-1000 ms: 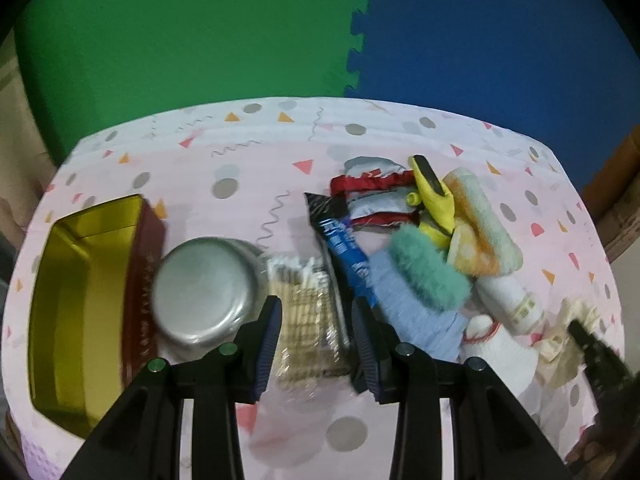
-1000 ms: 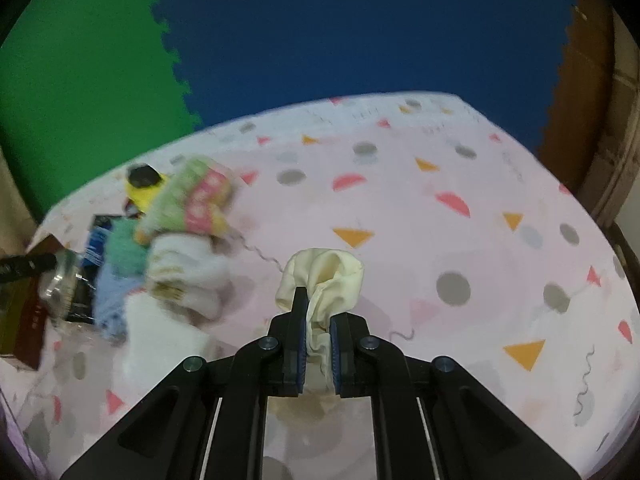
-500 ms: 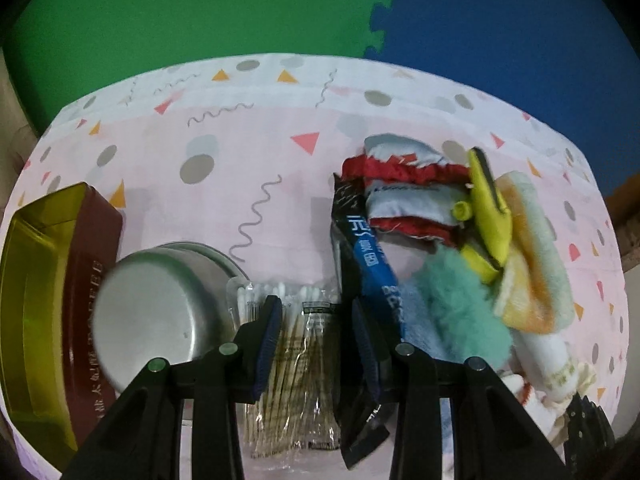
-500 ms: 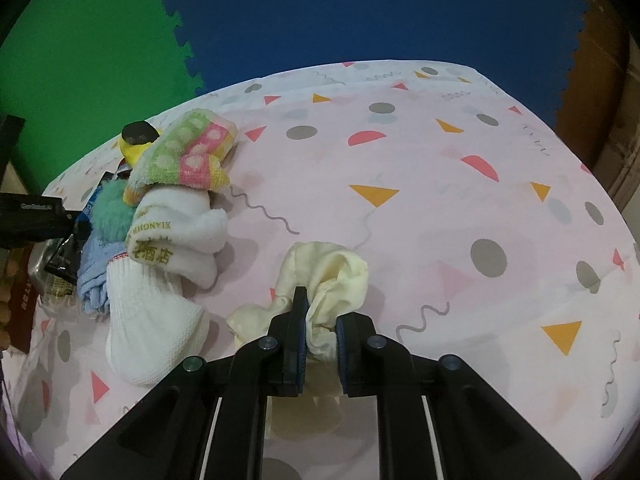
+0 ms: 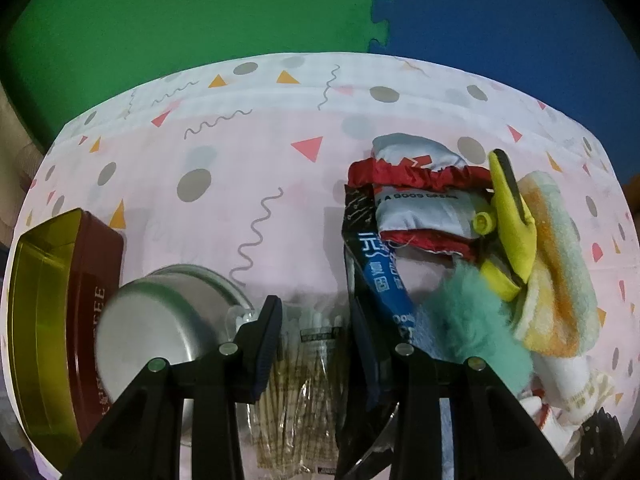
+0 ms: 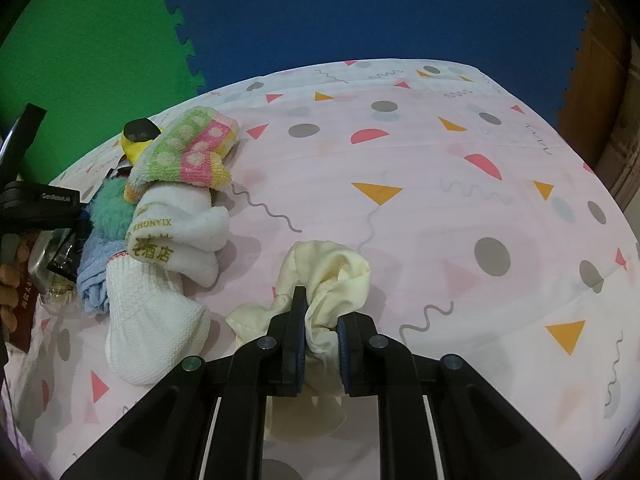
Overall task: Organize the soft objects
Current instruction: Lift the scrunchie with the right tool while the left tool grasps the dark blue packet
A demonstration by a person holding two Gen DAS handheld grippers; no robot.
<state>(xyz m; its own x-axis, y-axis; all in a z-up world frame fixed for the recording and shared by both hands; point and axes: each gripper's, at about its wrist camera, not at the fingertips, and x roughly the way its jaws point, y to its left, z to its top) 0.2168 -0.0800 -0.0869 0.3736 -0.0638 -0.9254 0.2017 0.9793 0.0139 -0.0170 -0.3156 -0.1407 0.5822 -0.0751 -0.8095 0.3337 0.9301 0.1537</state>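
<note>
**Cream cloth in the right tongs, swabs under the left**

Cream cloth [image 6: 332, 276] sits bunched on the patterned tablecloth [image 6: 460, 208], the right gripper [image 6: 322, 334] clamped on its folds. Just left, a white towel [image 6: 172, 232] reads "XIANGHE". The left gripper [image 5: 316, 344] stands apart over a clear cotton-swab pack [image 5: 308, 392], between a steel bowl [image 5: 160, 336] and a blue sachet [image 5: 380, 276]; beyond lie a "GOOD DREAM" sleep mask [image 5: 420, 208] and a red tin [image 5: 84, 280]

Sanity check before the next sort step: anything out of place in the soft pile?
Yes. Hard or packaged items sit beside the soft things: an upturned steel bowl, a red tin, a cotton swab pack between the open left gripper fingers, and a blue sachet. The cream cloth lies bunched, apart from the pile.
</note>
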